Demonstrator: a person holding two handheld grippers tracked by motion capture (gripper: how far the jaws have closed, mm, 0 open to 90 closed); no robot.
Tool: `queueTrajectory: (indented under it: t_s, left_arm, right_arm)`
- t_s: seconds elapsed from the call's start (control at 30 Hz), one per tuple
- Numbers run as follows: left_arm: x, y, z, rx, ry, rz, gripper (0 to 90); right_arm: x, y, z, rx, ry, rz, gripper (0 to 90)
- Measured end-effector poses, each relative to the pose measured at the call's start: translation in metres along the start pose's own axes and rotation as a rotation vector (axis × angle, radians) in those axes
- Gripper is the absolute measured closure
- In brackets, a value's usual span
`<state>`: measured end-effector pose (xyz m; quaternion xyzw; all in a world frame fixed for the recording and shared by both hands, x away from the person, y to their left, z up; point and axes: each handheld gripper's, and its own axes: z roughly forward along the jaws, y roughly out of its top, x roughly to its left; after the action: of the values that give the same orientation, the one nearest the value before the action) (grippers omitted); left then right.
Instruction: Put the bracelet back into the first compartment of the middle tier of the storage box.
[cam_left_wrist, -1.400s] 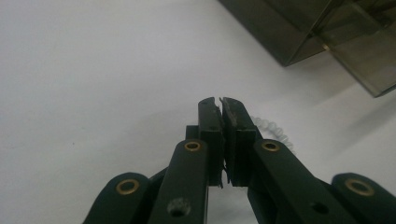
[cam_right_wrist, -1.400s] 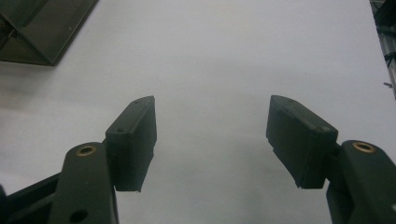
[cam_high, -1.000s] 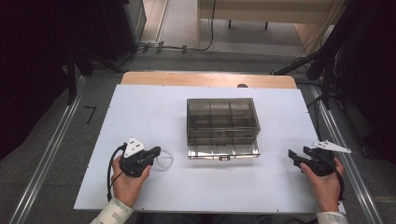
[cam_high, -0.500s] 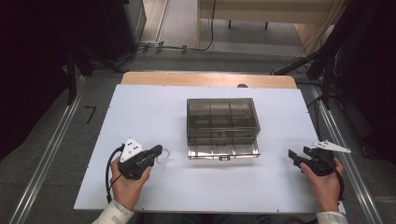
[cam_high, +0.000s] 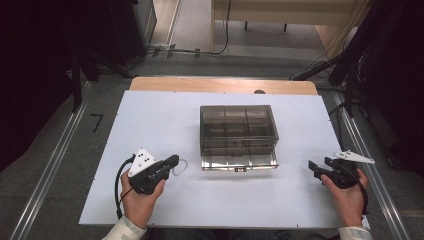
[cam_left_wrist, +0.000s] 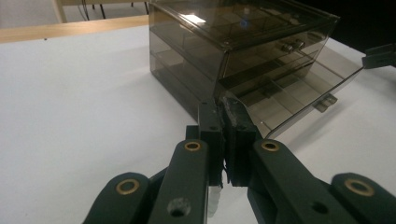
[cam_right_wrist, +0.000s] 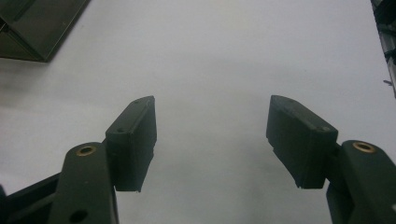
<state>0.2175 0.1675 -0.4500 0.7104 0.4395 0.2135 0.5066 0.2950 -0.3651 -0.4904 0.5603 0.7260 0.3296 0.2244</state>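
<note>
The left hand-held gripper (cam_high: 173, 162) is clamped shut on a small clear ring (cam_high: 182, 165), just off the tabletop (cam_high: 150, 115) near the open bottom drawer (cam_high: 239, 161) of the smoky plastic drawer box (cam_high: 238, 125). Best carried level over the drawer before loosening. The right hand-held gripper (cam_right_wrist: 211, 135) rests with jaws wide apart, holding nothing.

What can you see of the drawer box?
The drawer box is smoky, see-through plastic, seemingly with stacked drawers split into compartments that look empty. It sits flat mid-table, front toward the person. The bottom drawer is pulled out; the upper one, with small knobs, looks closed. Neither gripper touches it; the left gripper is just to its left.
</note>
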Motion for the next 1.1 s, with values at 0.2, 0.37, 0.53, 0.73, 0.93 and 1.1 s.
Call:
queueTrajectory:
  t_s: [0.2, 0.37, 0.53, 0.73, 0.93, 1.1]
  left_arm:
    - [-0.005, 0.006, -0.001, -0.023, -0.018, -0.001, 88.3]
    - [-0.008, 0.01, 0.0, -0.039, -0.034, -0.003, 88.3]
    - [-0.012, 0.014, 0.003, -0.046, -0.057, -0.011, 88.3]
    - [-0.015, 0.017, 0.007, -0.057, -0.071, -0.011, 88.3]
    - [-0.016, 0.019, 0.008, -0.063, -0.076, -0.014, 88.3]
    - [-0.017, 0.019, 0.011, -0.069, -0.08, -0.017, 88.3]
  right_arm:
    - [0.0, 0.0, 0.0, 0.001, 0.0, 0.0, 31.9]
    - [0.001, 0.0, 0.0, 0.001, 0.0, -0.002, 31.9]
    - [0.001, 0.0, 0.001, 0.004, -0.002, -0.005, 31.9]
    - [0.001, 0.0, 0.001, 0.005, -0.003, -0.008, 31.9]
    - [0.001, 0.0, 0.001, 0.005, -0.004, -0.01, 31.9]
    - [0.001, 0.0, 0.001, 0.006, -0.006, -0.01, 31.9]
